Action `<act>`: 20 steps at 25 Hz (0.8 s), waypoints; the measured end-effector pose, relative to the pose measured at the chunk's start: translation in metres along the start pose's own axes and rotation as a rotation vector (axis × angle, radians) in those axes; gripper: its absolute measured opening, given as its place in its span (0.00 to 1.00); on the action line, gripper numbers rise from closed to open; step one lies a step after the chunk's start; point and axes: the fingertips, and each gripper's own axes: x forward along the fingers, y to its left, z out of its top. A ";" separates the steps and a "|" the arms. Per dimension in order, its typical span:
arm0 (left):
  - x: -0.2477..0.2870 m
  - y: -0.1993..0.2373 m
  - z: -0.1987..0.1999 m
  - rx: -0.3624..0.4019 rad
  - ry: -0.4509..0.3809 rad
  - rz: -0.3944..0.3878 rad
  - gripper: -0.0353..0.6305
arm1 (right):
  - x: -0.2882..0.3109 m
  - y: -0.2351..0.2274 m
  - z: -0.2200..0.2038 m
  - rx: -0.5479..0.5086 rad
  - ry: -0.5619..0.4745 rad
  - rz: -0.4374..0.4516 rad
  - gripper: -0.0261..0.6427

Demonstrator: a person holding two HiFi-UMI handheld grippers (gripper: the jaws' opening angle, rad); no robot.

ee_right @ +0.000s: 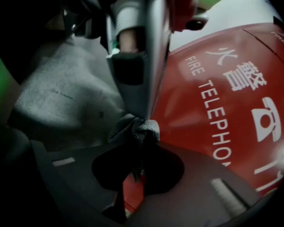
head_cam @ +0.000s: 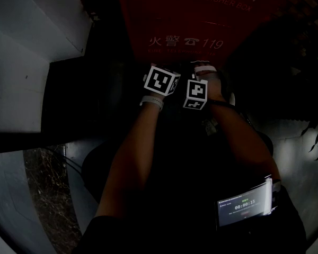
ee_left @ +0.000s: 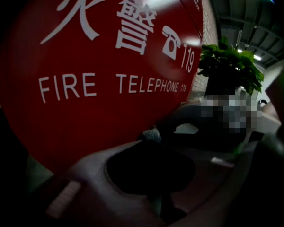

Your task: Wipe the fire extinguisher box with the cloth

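Red-painted fire extinguisher box (head_cam: 201, 23) stands at the far side, both grippers close against its lettered front. The right gripper (ee_right: 141, 141) has its jaws clamped on a wad of grey cloth (ee_right: 146, 126). The left gripper (ee_left: 150, 143) looks closed on the same wad. Wiping seems in hand; next, press the cloth flat and sweep across the panel.

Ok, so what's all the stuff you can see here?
Red metal fire extinguisher box with white lettering: one, red, directly ahead of both grippers.
Small grey woven cloth: one, grey, bunched up close by the box.
Leafy green plant: one, green, beyond the box's right edge.
Black wrist screen: one, black, lit, on the right forearm.
Left gripper: one, dark, shut on the cloth.
Right gripper: one, dark, shut on the cloth.
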 end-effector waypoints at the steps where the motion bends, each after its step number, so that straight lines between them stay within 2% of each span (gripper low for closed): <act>1: 0.000 0.000 0.000 0.000 0.001 0.001 0.06 | 0.000 0.002 0.000 0.001 0.001 0.006 0.09; 6: -0.003 -0.005 0.001 -0.001 -0.001 -0.006 0.06 | -0.015 0.005 0.005 0.004 -0.003 0.029 0.09; 9: -0.017 -0.018 0.022 0.005 -0.059 -0.021 0.06 | -0.036 -0.008 0.010 -0.002 -0.013 -0.009 0.09; 12: -0.049 -0.031 0.061 0.040 -0.174 0.000 0.06 | -0.067 -0.040 0.006 0.023 -0.017 -0.088 0.09; 16: -0.094 -0.050 0.112 0.139 -0.347 0.022 0.06 | -0.122 -0.099 -0.001 0.097 -0.043 -0.226 0.09; 20: -0.148 -0.072 0.174 0.238 -0.532 0.036 0.06 | -0.189 -0.164 -0.004 0.106 -0.063 -0.387 0.09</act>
